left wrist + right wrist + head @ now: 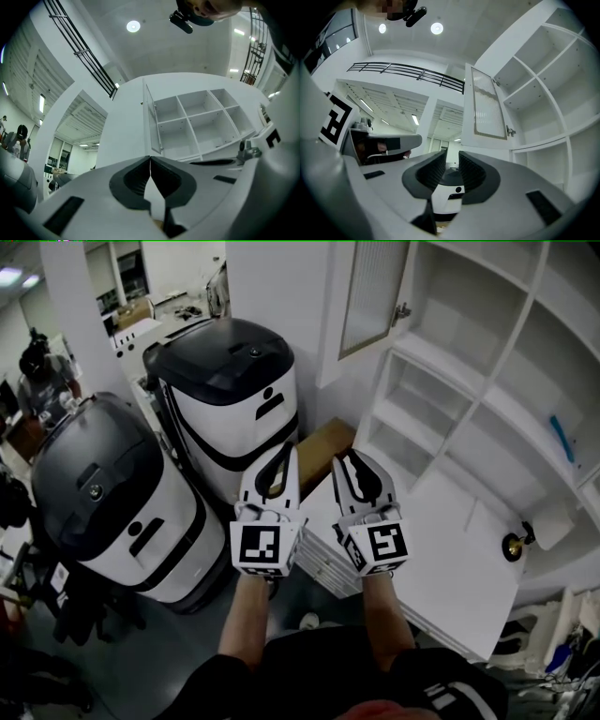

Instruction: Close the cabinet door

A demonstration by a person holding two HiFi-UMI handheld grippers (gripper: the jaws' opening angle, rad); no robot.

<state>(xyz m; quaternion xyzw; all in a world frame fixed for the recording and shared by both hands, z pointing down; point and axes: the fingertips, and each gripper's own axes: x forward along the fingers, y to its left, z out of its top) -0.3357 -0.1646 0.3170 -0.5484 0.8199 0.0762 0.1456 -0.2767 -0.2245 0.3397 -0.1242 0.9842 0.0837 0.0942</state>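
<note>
Beyond right hand-held gripper (347, 458): cabinet door (373, 296) open, edge well apart.

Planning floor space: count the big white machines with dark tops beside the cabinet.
2. One machine stands beside the cabinet; the other machine sits left of it. More may be hidden.

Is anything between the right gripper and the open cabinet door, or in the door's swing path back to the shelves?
Nothing visible. The right gripper, its jaws apart and empty, has only open air between it and the cabinet door, and nothing sticks out of the shelves into the door's swing.
</note>
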